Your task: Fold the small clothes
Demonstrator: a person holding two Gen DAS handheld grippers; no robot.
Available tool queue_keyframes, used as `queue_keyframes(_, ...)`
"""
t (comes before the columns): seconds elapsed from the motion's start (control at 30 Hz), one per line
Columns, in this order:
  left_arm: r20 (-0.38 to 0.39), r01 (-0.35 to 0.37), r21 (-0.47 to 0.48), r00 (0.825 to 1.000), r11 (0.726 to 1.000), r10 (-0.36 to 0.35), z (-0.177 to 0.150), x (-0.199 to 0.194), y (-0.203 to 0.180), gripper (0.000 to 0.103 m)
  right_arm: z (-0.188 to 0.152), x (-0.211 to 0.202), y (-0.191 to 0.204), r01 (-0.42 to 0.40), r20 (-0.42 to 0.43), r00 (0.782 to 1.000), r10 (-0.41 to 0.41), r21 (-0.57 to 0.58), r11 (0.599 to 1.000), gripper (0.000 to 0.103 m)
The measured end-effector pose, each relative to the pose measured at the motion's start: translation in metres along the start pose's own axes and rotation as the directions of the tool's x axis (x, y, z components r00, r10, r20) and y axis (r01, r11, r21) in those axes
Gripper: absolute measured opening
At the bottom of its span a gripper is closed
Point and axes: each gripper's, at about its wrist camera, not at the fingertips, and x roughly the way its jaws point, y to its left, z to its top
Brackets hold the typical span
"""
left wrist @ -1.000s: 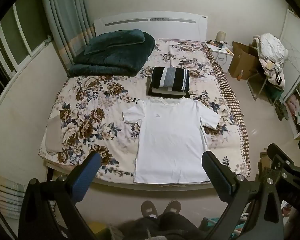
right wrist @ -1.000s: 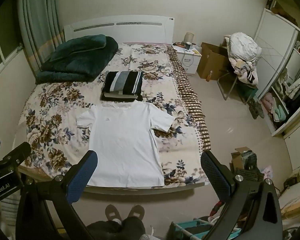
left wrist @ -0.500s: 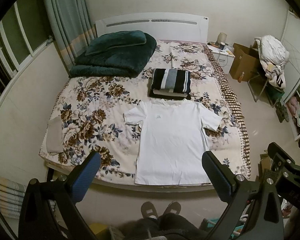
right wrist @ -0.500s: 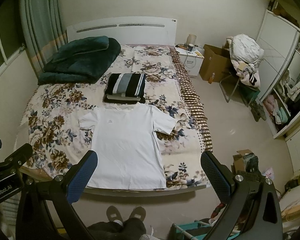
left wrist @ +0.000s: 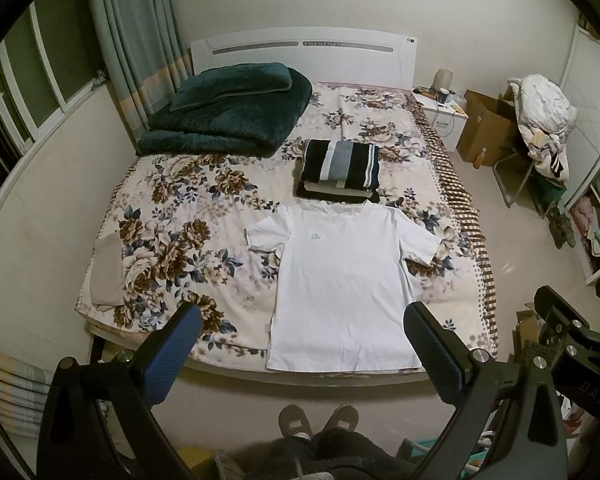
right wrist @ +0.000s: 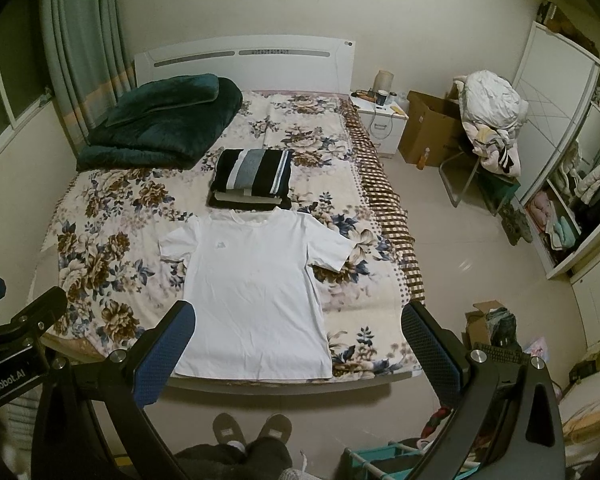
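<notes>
Lying flat and unfolded on the bed (left wrist: 172,216), the white T-shirt (left wrist: 340,280) is not yet gripped; a folded stack (left wrist: 340,172) is finished behind it, both grippers' fingers (left wrist: 172,354) (right wrist: 430,350) spread wide, empty.

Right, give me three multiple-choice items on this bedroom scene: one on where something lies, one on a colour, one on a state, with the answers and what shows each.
1. Where is the folded stack of clothes?
A. beyond the collar of the white T-shirt
B. on the floor
C. on the bedside cabinet

2. What colour is the folded blanket by the headboard?
A. red
B. dark green
C. yellow

3. How does the white T-shirt lie?
A. folded in half
B. crumpled in a heap
C. spread flat, sleeves out

Answers:
1. A, the stack sits on the bed just past the shirt's neckline.
2. B, it reads dark green in both views.
3. C, both sleeves and the hem lie open, and the left gripper and right gripper are open and clear of it.
</notes>
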Motion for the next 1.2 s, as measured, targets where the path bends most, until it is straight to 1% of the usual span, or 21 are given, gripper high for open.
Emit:
queue_keyframes(0.13, 0.002, 0.002, 0.001, 1.000, 1.000, -0.002, 0.010, -0.003, 0.001, 0.103, 0.000, -0.001, 0.000, -0.001, 0.002, 1.000, 0.001, 0.001, 1.000, 0.103)
queue_keyframes(0.2, 0.004, 0.002, 0.000, 1.000, 1.000, -0.002, 0.021, -0.010, -0.008, 0.103, 0.000, -0.001, 0.000, 0.000, 0.002, 1.000, 0.000, 0.001, 1.000, 0.103)
queue_keyframes(0.27, 0.003, 0.002, 0.000, 1.000, 1.000, -0.002, 0.024, -0.010, -0.008, 0.103, 0.000, -0.001, 0.001, -0.001, 0.001, 1.000, 0.001, 0.001, 1.000, 0.103)
queue_keyframes(0.33, 0.004, 0.002, -0.001, 1.000, 1.000, -0.002, 0.020, -0.010, -0.008, 0.103, -0.001, -0.002, 0.001, 0.000, 0.002, 1.000, 0.000, 0.000, 1.000, 0.103)
queue_keyframes(0.67, 0.008, 0.005, -0.001, 1.000, 1.000, -0.005, 0.026, -0.011, -0.009, 0.103, -0.001, -0.003, 0.000, -0.002, 0.006, 1.000, 0.002, 0.001, 1.000, 0.103)
queue_keyframes(1.2, 0.012, 0.008, -0.002, 1.000, 1.000, -0.008, 0.021, -0.011, -0.008, 0.103, -0.002, -0.002, -0.001, -0.003, 0.007, 1.000, 0.003, 0.001, 1.000, 0.103)
